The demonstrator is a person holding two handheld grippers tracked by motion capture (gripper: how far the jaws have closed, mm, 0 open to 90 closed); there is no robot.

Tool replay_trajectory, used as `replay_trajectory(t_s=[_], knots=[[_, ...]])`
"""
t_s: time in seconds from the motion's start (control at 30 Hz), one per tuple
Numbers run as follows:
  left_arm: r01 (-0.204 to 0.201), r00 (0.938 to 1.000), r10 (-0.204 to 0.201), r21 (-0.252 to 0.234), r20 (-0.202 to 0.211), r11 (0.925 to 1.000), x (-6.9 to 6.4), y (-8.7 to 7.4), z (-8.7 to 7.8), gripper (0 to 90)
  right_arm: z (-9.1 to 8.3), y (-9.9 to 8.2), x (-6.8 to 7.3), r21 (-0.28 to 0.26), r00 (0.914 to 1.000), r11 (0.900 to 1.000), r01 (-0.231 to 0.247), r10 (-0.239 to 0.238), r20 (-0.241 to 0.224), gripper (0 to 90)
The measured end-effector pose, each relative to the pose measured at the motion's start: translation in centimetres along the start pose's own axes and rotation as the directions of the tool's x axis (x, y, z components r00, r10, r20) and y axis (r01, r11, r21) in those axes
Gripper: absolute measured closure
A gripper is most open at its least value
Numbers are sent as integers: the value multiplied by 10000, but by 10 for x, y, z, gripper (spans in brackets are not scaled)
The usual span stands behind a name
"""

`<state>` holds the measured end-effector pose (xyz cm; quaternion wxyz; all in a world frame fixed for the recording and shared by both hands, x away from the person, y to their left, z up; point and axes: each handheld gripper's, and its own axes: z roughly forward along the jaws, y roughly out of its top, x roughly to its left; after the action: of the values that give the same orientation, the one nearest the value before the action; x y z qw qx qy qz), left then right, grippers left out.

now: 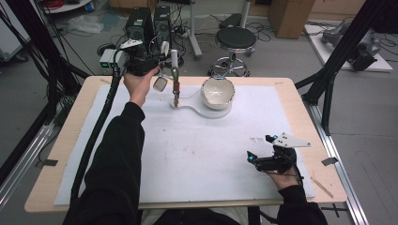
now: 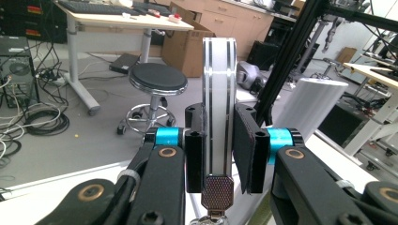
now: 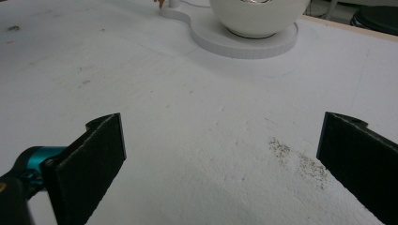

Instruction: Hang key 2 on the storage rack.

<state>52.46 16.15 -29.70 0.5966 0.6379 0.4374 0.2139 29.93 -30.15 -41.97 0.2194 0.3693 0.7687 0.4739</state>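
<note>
A slim upright tool with a white, black-striped handle [image 2: 218, 93] and a knurled metal collar [image 2: 217, 191] stands at the far side of the table, its lower end in the narrow end of a flat white base [image 1: 202, 111]. My left gripper [image 1: 165, 58] is shut on the handle, with both pads pressed against its sides [image 2: 220, 150]. A white bowl [image 1: 218, 92] sits on the round end of the same base [image 3: 244, 42]. My right gripper [image 1: 262, 151] rests at the front right on the white mat, jaws wide open [image 3: 220, 154] with nothing between them.
A white mat [image 1: 197, 150] covers most of the wooden table [image 1: 300, 117]. A small pale tag [image 1: 160, 84] hangs beside the tool. A dark smudge [image 3: 295, 159] marks the mat near the right gripper. A black stool [image 1: 236, 40] and black frame posts [image 1: 328, 84] stand beyond the table.
</note>
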Motion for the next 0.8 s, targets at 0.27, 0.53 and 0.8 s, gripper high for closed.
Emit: replay_trajectory(t_s=[0.27,0.53,0.8], knots=[[-230,9997,227,366,83,9991,-6,-5,4,752,-1,0,0,-139,9999,9999,85,-84,67,5],[-254,9995,240,663,214,9975,-9,-12,11,752,-1,0,1,-126,9996,9997,211,-209,170,6],[-494,9986,474,1050,217,9932,-11,-15,12,750,-2,0,1,-157,9995,9996,242,-239,217,6]])
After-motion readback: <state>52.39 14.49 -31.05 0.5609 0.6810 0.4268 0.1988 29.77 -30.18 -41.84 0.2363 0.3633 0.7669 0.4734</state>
